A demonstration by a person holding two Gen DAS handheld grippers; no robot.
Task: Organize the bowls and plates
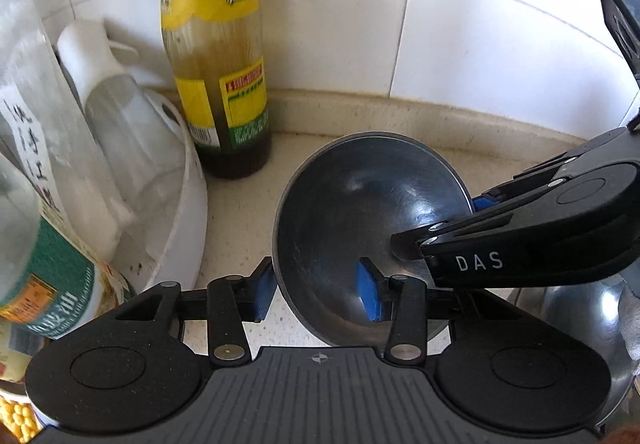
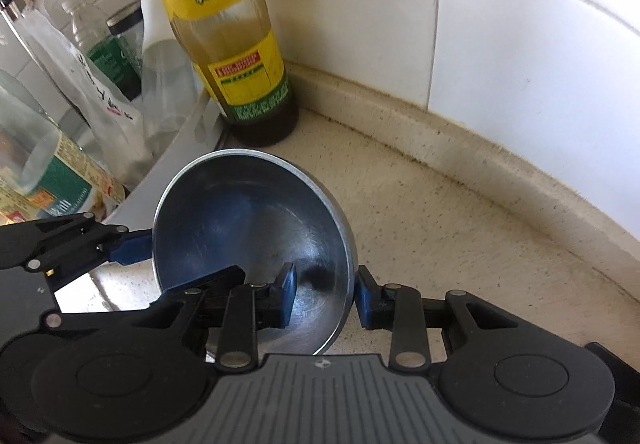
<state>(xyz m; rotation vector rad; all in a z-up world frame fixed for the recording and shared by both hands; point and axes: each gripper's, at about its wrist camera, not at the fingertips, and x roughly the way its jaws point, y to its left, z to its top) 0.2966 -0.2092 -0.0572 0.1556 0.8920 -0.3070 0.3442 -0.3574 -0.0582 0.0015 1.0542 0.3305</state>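
Left wrist view: the speckled beige bench (image 1: 248,204) meets the white tiled wall (image 1: 460,44). A tall oil bottle (image 1: 218,60) stands in the corner. The steel bowl (image 1: 372,212) is tilted, apparently lifted off the bench. The left gripper (image 1: 318,290) is clamped on its near rim, and the right gripper (image 2: 326,296) is clamped on the opposite rim, one blue pad inside, one outside.

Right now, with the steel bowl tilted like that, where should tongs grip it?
On the thin rim, one pad inside and one outside. The steel bowl is tipped open toward the cameras, so come from the near side; both tongs, left and right, straddle opposite rim edges.
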